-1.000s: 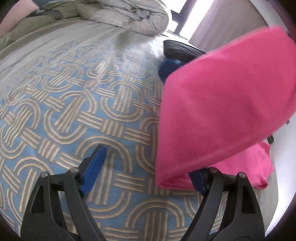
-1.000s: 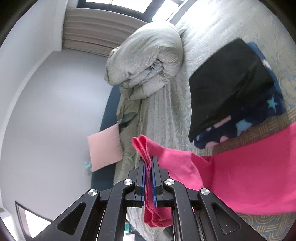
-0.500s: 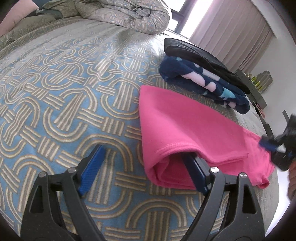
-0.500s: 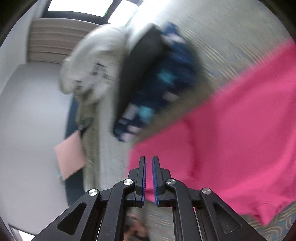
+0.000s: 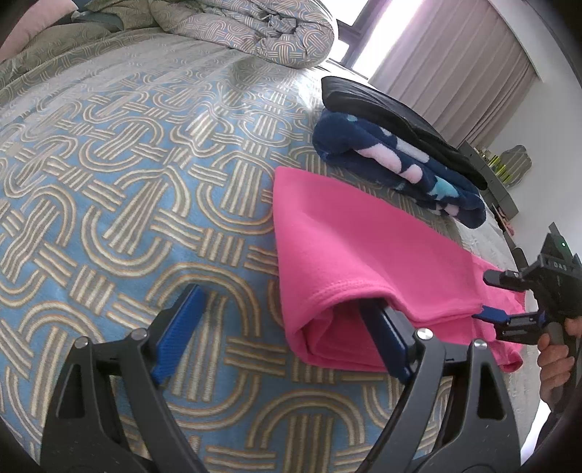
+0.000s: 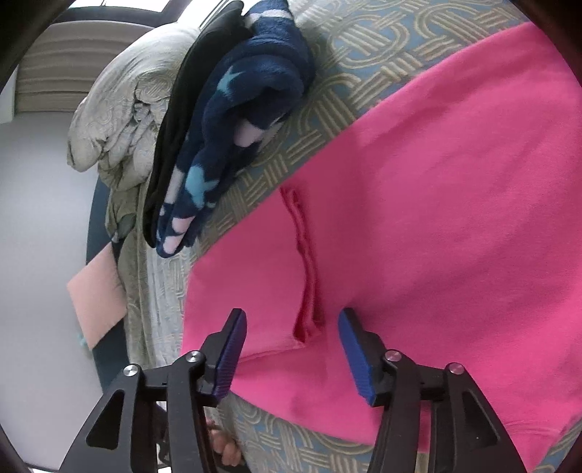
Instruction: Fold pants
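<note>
Pants [image 5: 367, 254] folded near bed [image 5: 109, 182] edge; left side open.

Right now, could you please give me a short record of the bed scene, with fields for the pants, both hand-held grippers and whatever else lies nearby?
pants: pink pants, folded over, flat on the patterned bedspread
left hand-held gripper: open, one finger tucked inside the fold
right hand-held gripper: jaws opening, pads clear of the cloth
nearby: folded navy star blanket under a black garment, beyond the pants
far end: bundled duvet
</note>
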